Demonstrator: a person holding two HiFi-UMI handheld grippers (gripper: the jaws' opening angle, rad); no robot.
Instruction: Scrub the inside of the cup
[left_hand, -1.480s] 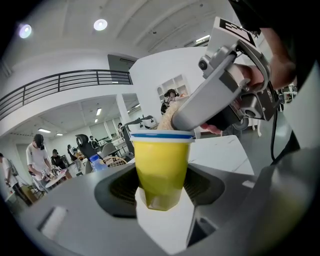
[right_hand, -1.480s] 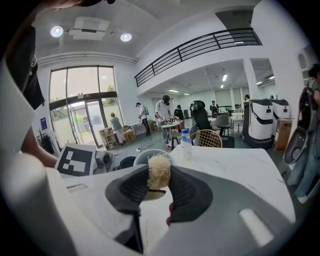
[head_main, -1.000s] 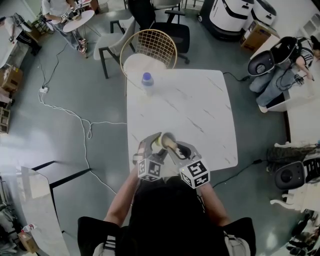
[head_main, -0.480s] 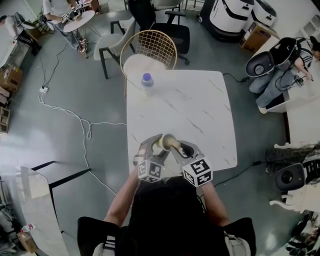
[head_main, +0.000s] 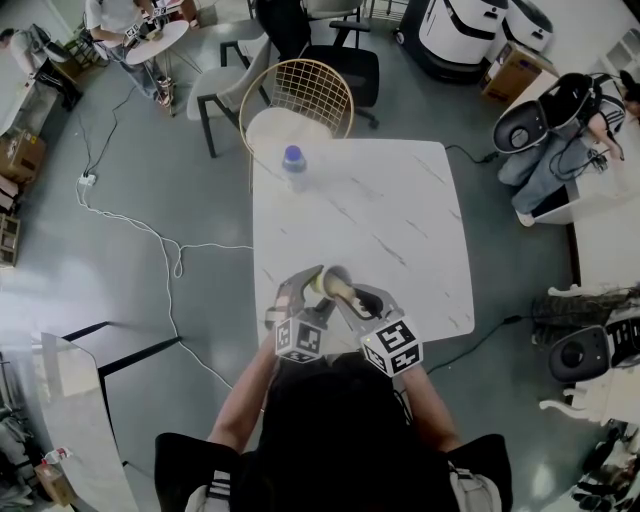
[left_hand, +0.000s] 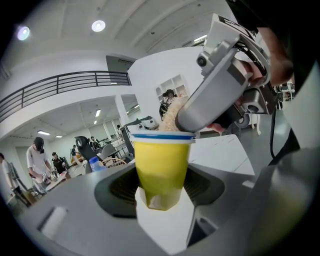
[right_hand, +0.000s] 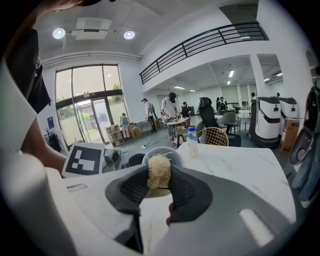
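A yellow cup (left_hand: 162, 167) with a blue rim sits between the jaws of my left gripper (left_hand: 162, 187), which is shut on it and holds it over the near edge of the white marble table (head_main: 400, 220). My right gripper (right_hand: 159, 187) is shut on a tan fibrous scrubber (right_hand: 159, 171). The scrubber is at the cup's mouth (right_hand: 174, 155), pushed in past the rim. In the head view the two grippers meet at the cup (head_main: 328, 279), left gripper (head_main: 310, 287) on the left and right gripper (head_main: 350, 296) on the right. The cup's inside is mostly hidden.
A clear bottle with a blue cap (head_main: 294, 165) stands at the table's far left corner. A gold wire chair (head_main: 297, 100) is behind it. A white cable (head_main: 150, 235) runs over the floor at the left. People and machines are farther off.
The right gripper with the scrubber has shifted slightly right and back again at the cup's mouth. The left gripper and cup stay where they were.
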